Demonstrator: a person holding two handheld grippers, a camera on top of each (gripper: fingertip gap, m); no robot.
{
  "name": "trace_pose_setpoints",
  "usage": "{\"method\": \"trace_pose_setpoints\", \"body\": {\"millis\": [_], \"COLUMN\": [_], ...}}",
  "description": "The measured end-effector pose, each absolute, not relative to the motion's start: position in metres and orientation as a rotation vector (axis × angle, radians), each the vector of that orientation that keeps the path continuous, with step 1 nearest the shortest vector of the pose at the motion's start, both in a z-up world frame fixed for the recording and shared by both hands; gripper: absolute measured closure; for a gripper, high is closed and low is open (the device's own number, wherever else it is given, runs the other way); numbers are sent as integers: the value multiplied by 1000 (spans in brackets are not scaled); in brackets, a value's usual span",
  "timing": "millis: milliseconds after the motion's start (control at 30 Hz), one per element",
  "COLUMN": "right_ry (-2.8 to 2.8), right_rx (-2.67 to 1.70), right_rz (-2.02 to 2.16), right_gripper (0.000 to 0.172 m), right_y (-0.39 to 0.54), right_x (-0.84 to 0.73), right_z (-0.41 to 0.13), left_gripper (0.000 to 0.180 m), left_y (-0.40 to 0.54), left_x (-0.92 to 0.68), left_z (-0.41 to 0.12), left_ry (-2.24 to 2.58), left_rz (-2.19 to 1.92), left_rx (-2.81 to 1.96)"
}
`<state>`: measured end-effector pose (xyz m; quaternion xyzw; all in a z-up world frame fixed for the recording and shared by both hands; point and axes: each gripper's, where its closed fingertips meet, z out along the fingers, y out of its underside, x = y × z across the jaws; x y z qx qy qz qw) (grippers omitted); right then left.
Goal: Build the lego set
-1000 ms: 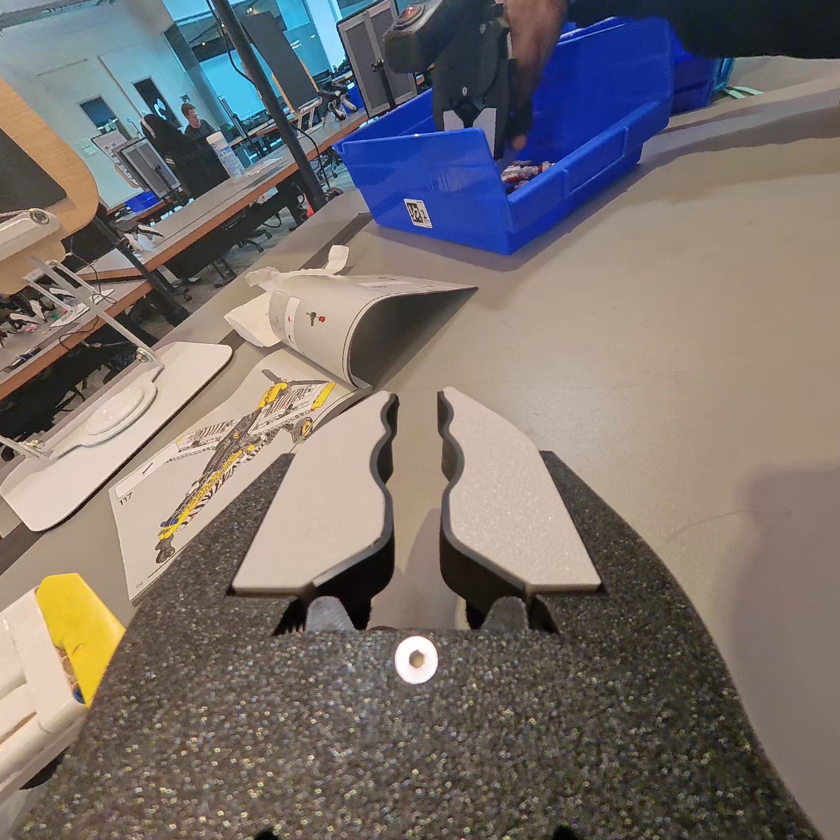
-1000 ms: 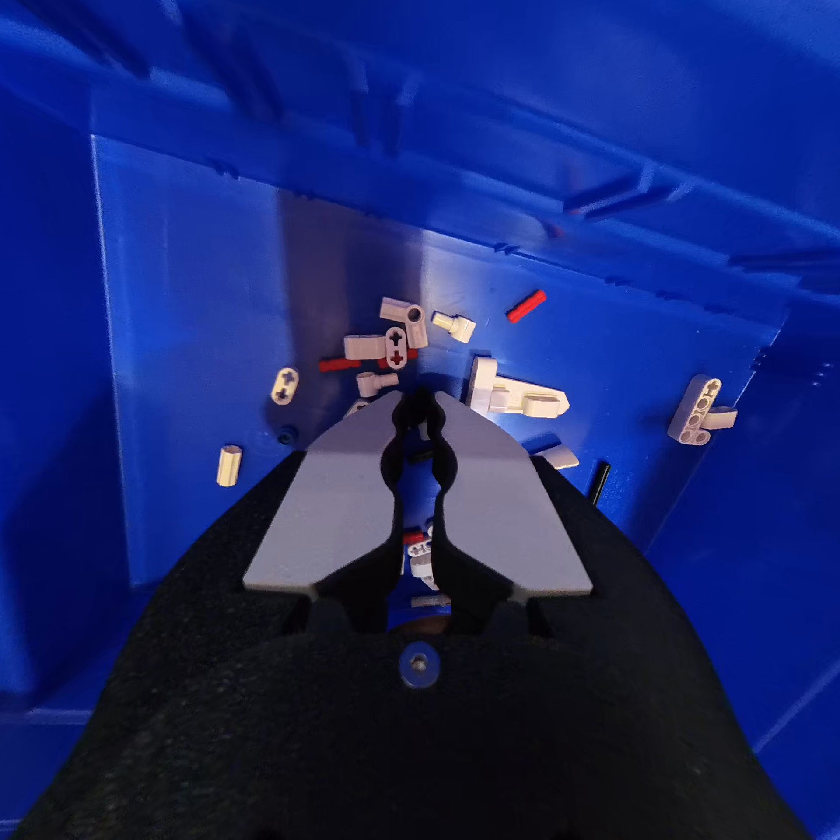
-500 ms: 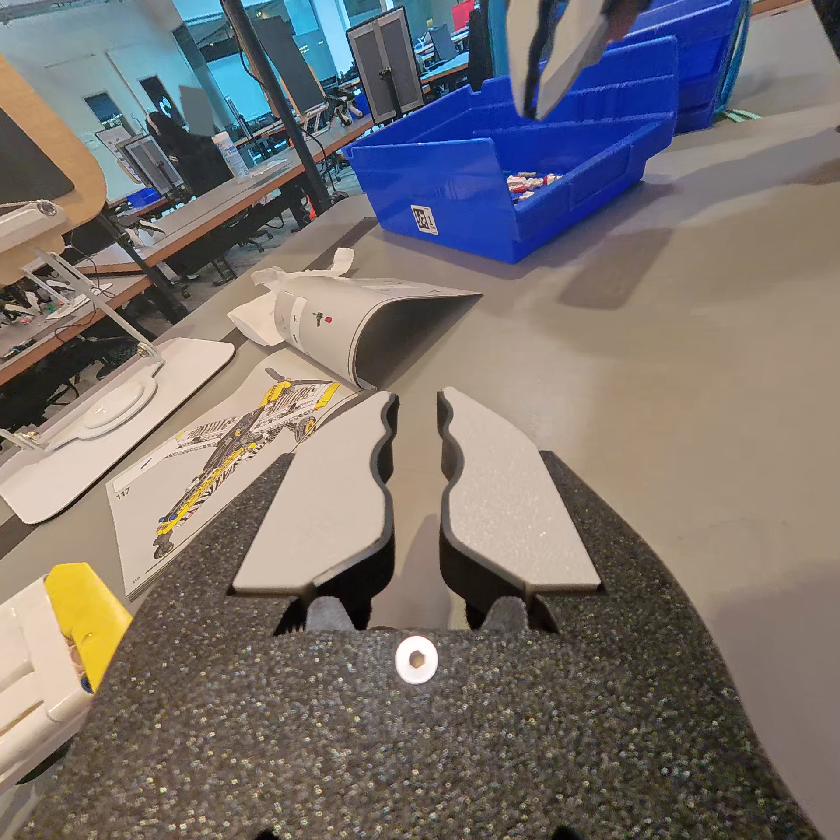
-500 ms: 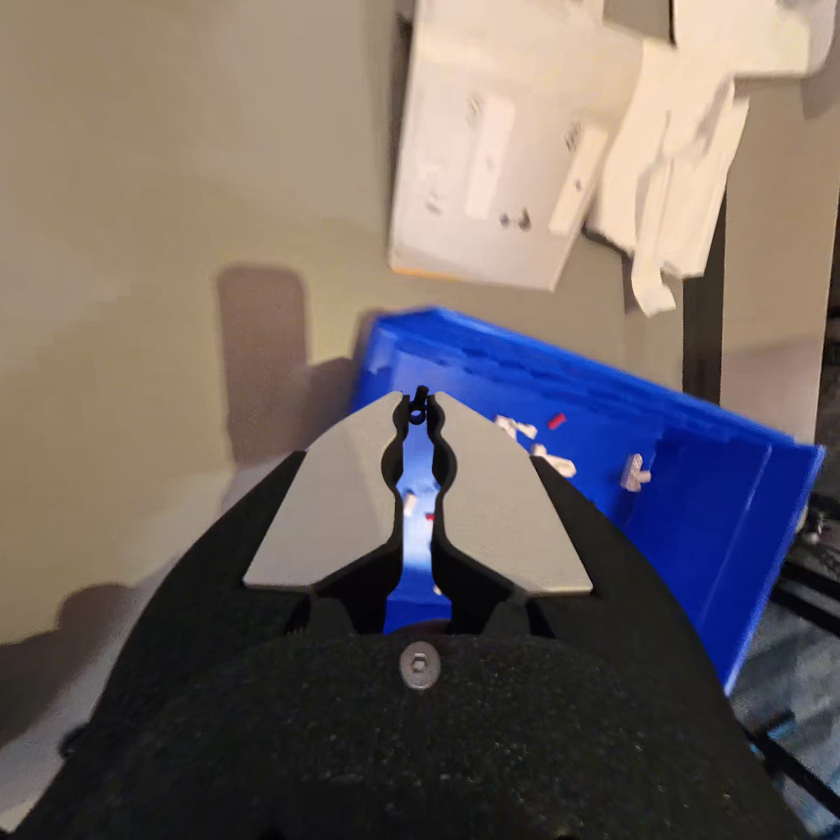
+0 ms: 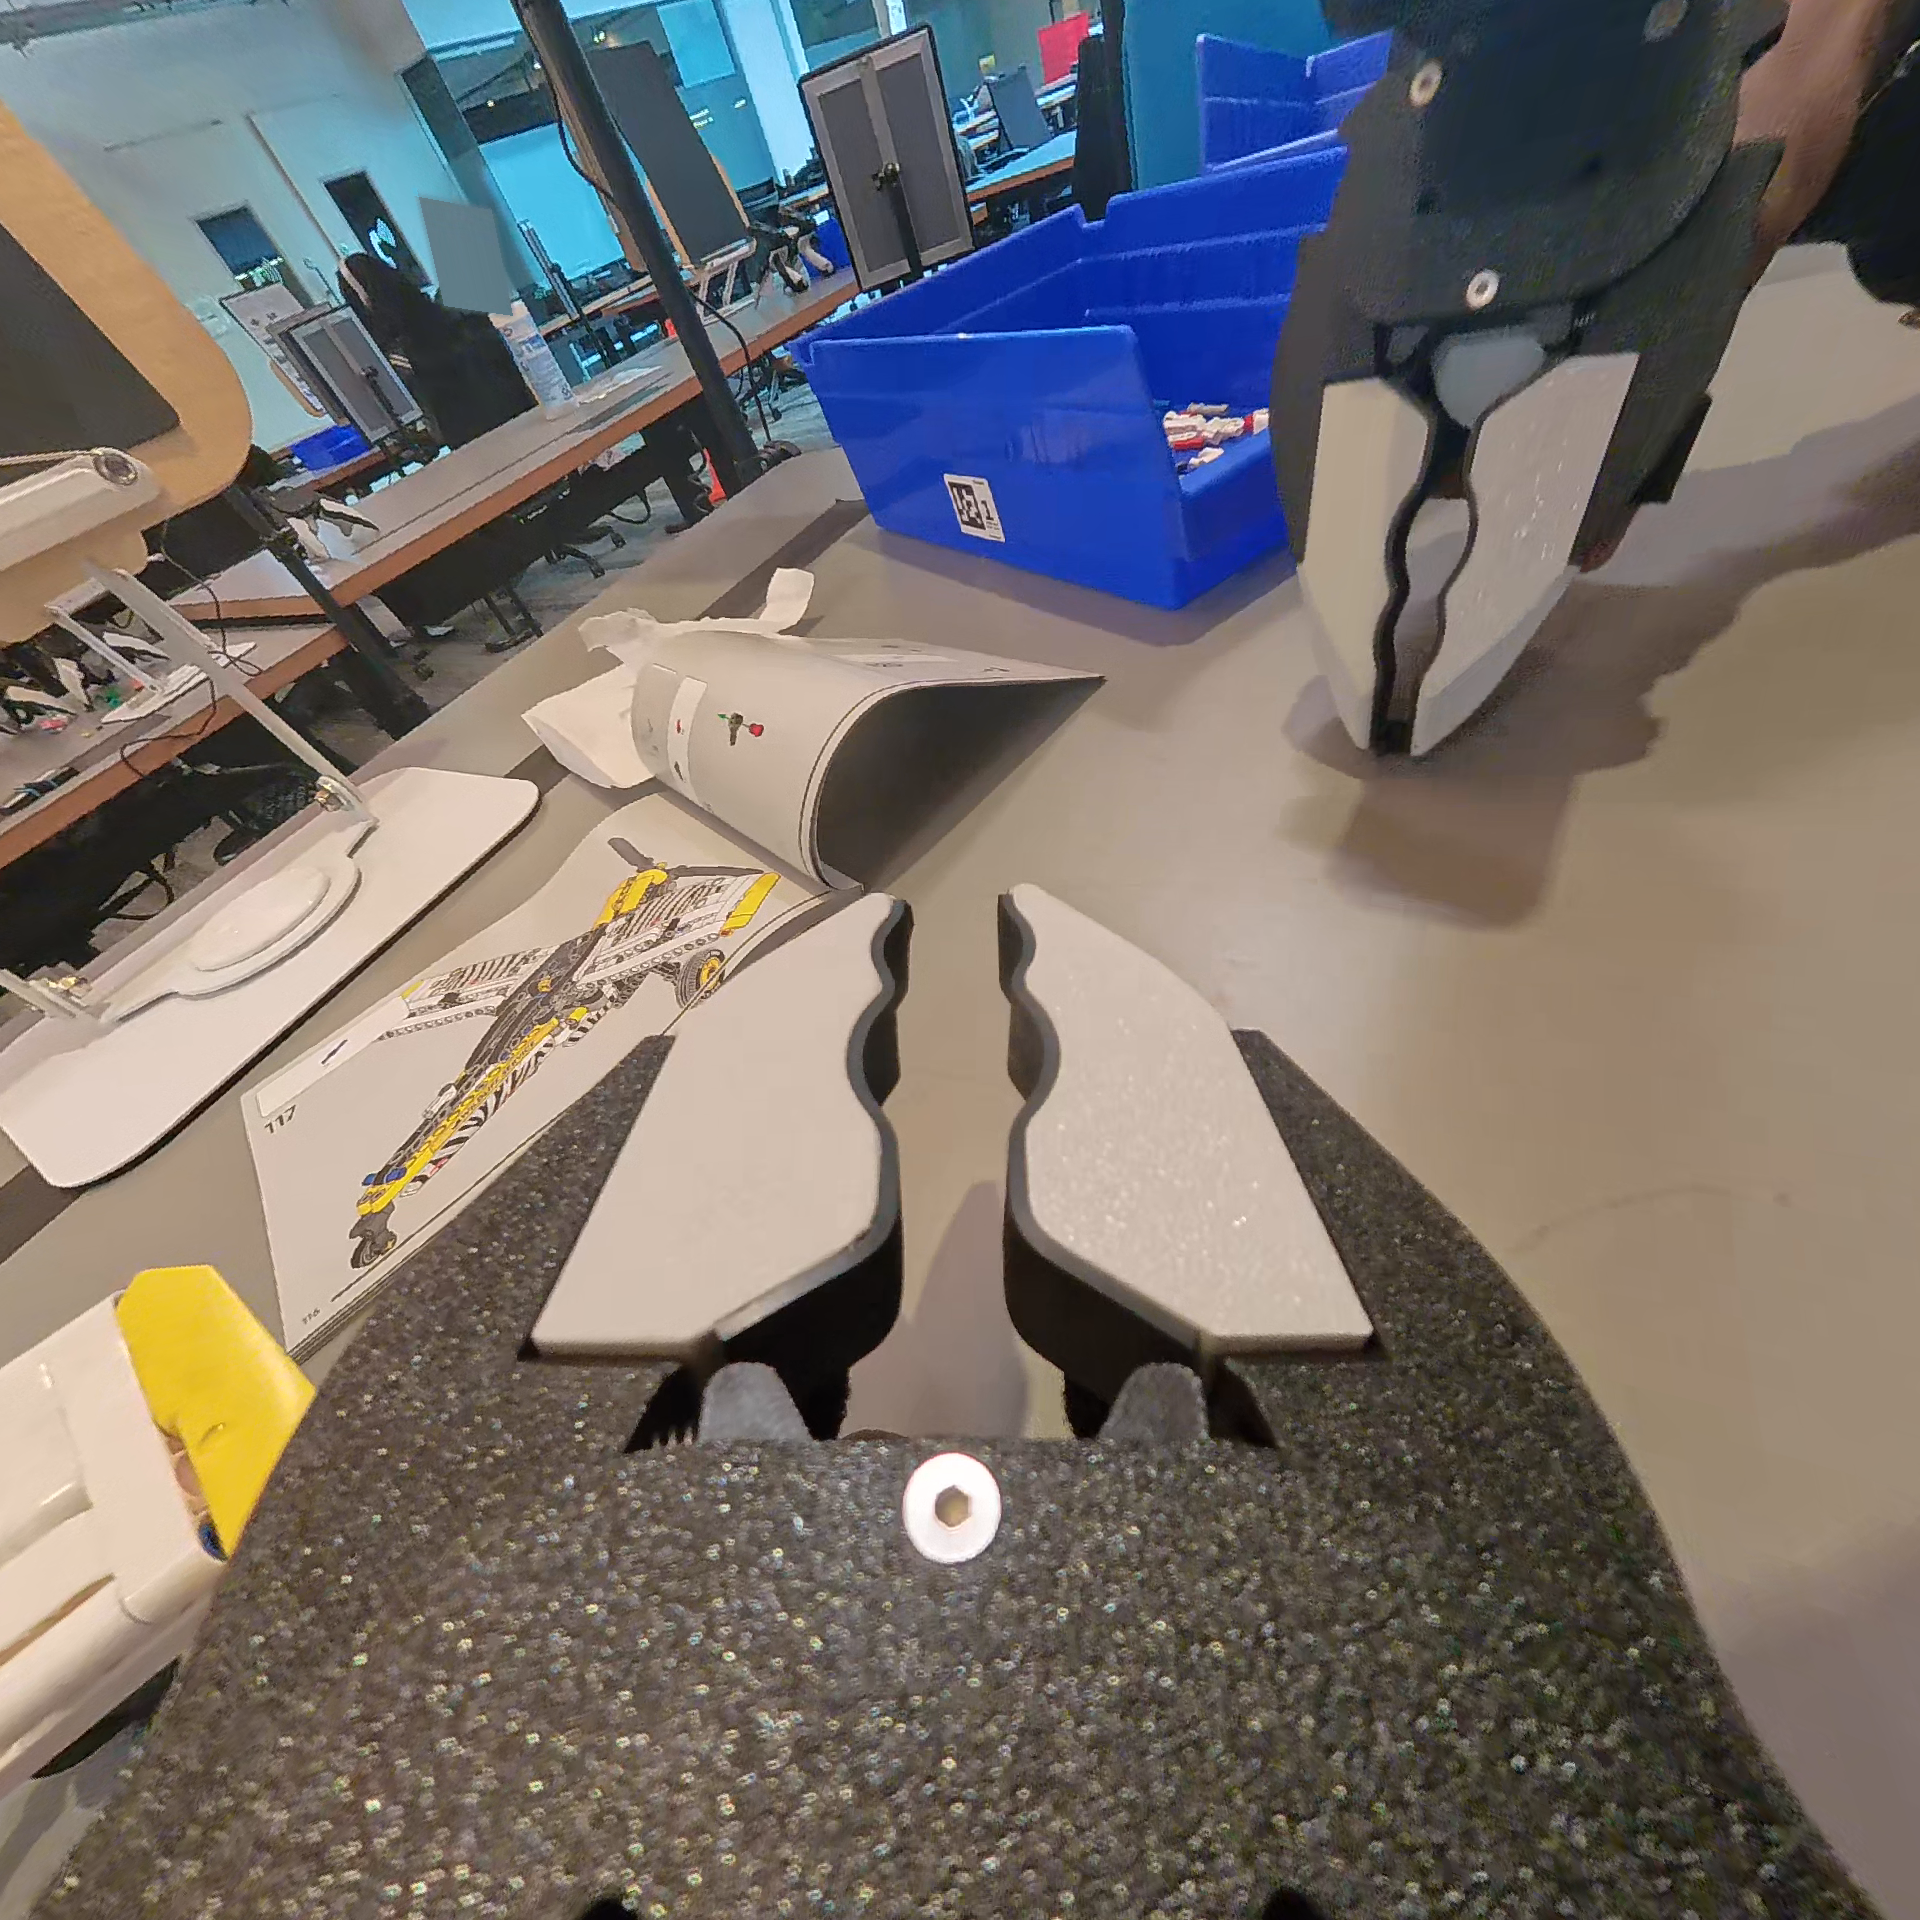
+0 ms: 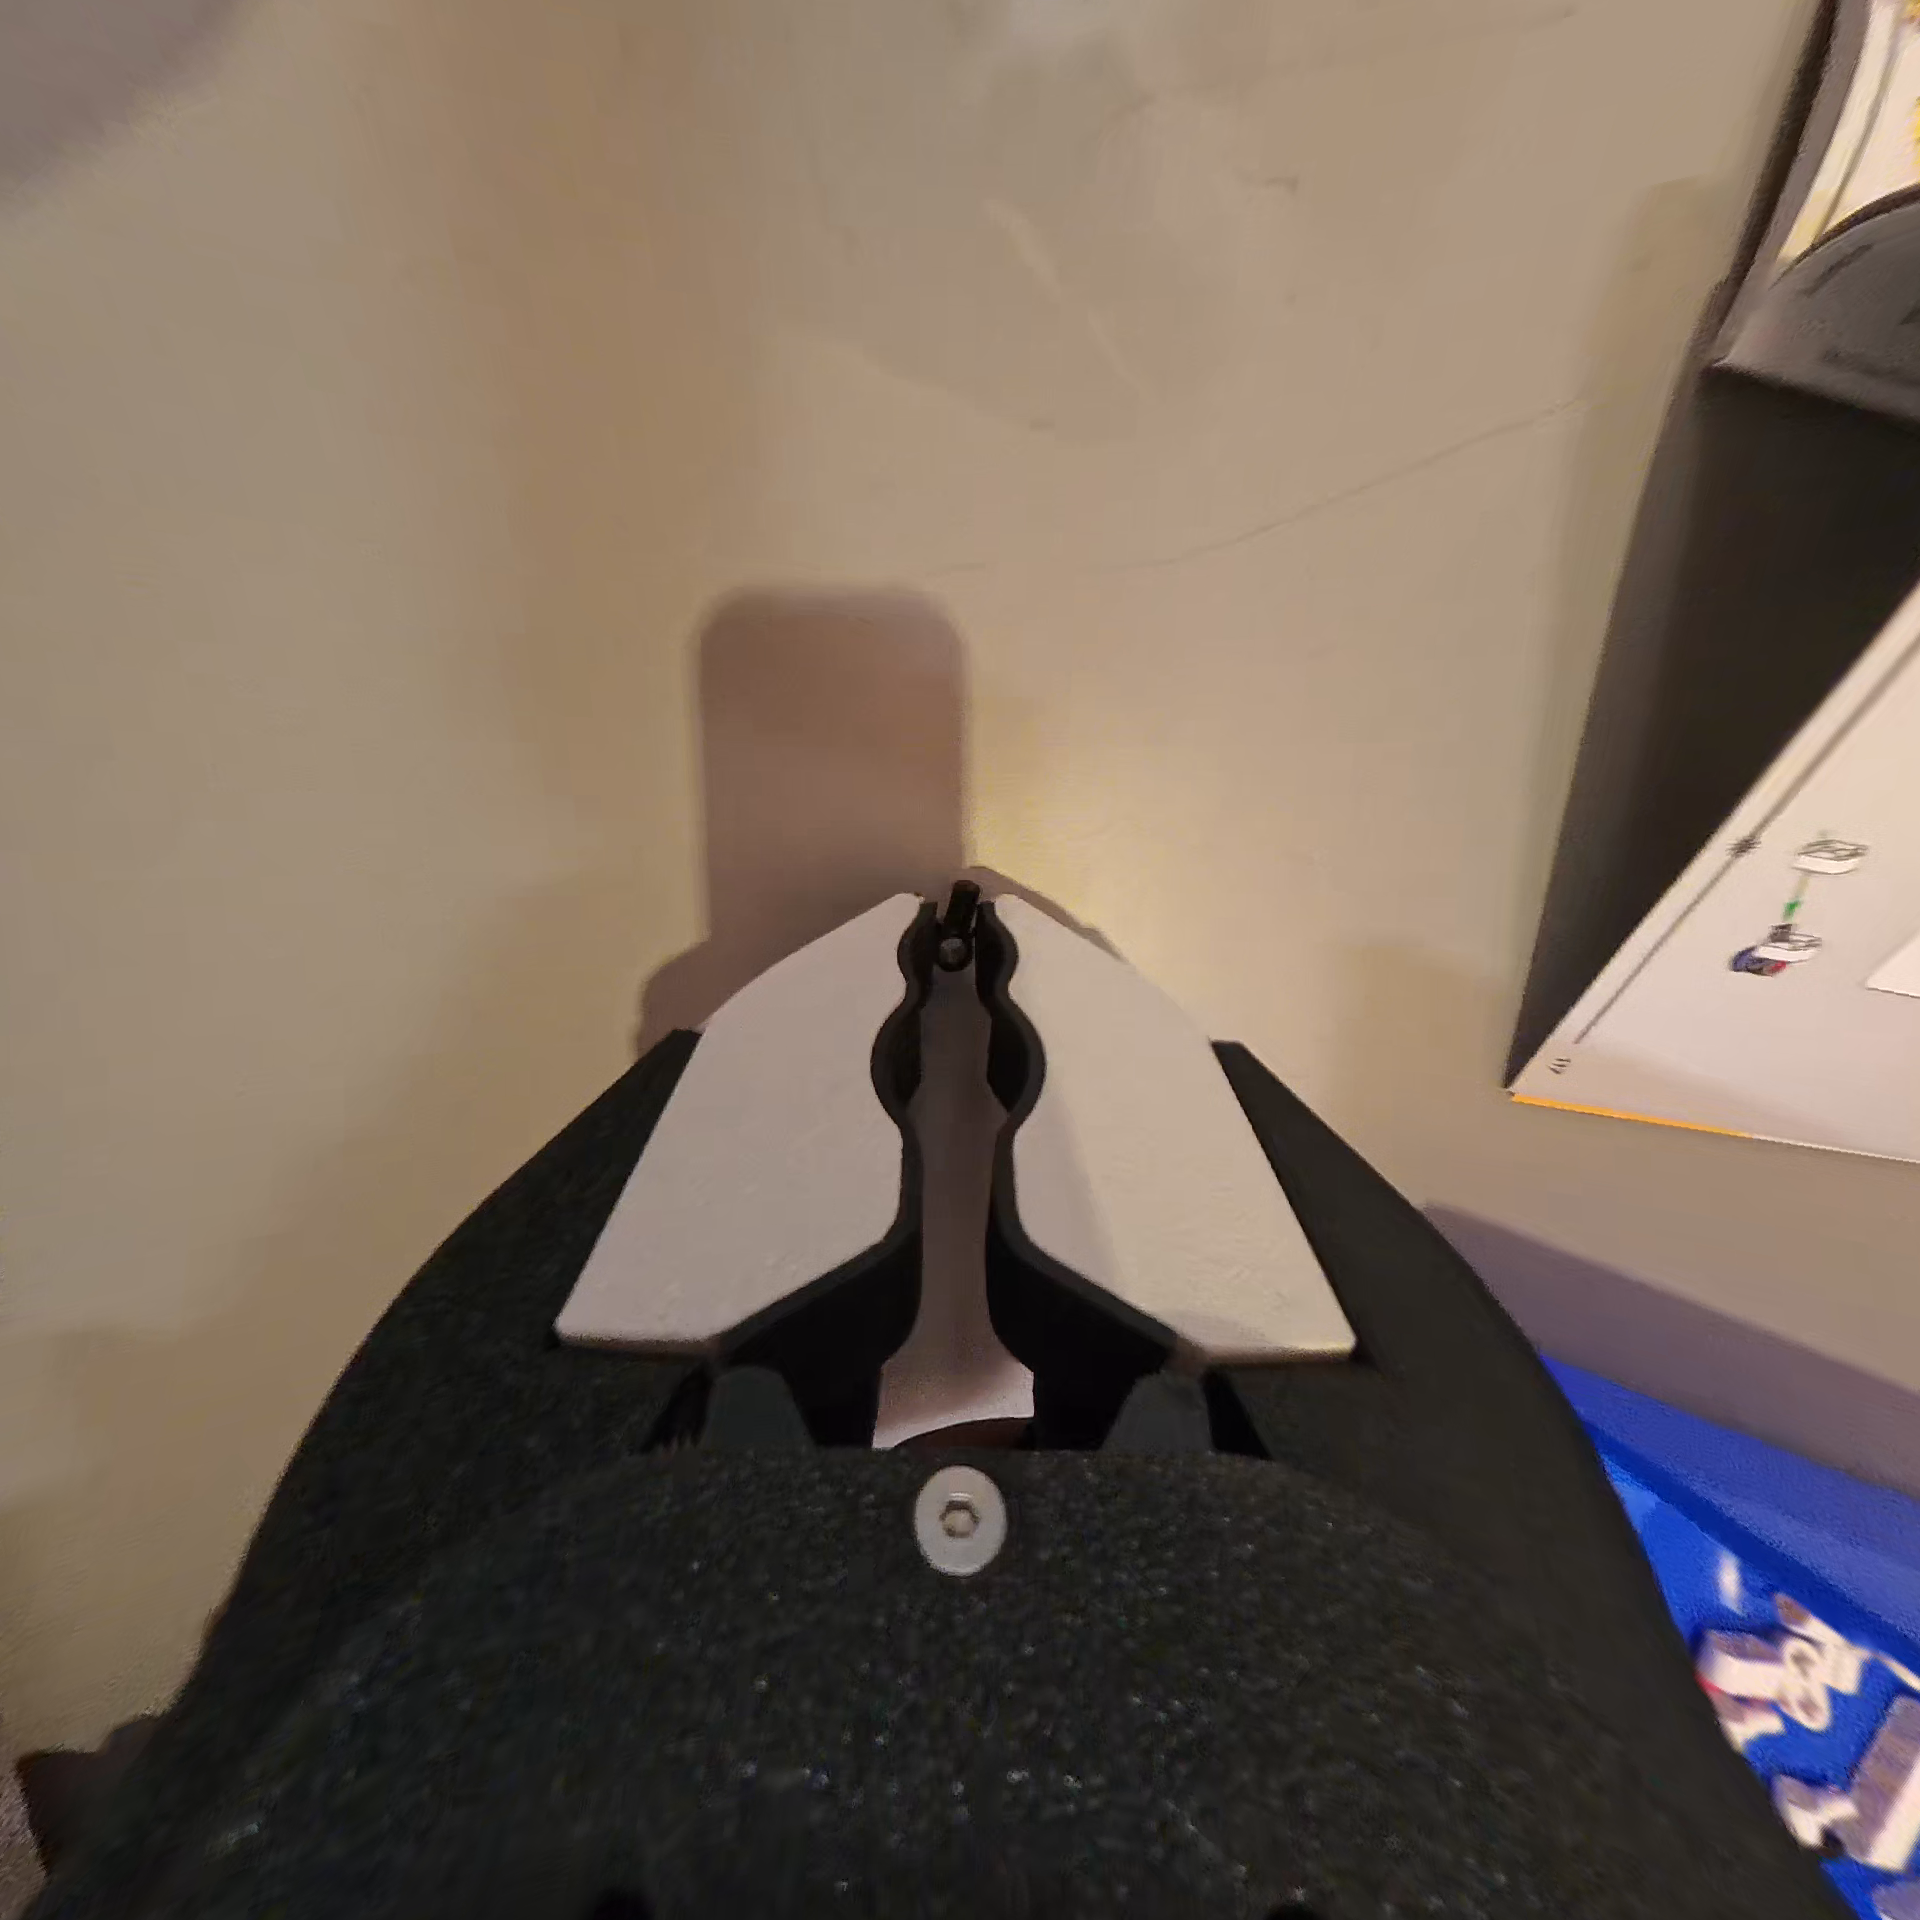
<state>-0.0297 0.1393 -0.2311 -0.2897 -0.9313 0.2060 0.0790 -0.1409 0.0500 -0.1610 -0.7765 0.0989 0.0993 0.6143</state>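
The right gripper (image 6: 958,914) is pinching a small black pin (image 6: 956,928) at its fingertips – the left gripper (image 5: 948,914) is hovering part-open, bare, over the table (image 5: 1455,1039).

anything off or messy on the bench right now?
Minor only. The instruction booklet lies open with its far pages curled up in an arch instead of flat, and crumpled white paper is wedged behind it. The blue bin sits askew to the table edge. No spills or damage visible.
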Motion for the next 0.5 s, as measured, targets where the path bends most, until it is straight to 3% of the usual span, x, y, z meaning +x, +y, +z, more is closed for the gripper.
{"method": "trace_pose_setpoints", "body": {"millis": [300,500], "right_ry": [-2774,-2668], "right_rx": [-901,-930], "right_rz": [663,696], "right_gripper": [157,152], "right_y": [138,167], "right_x": [-30,-19], "right_z": [-233,-187], "left_gripper": [164,164], "left_y": [50,50], "left_x": [-140,-141], "left_z": [-161,-162], "left_ry": [231,228], "left_rz": [220,227], "left_rx": [-1790,-1796]}}
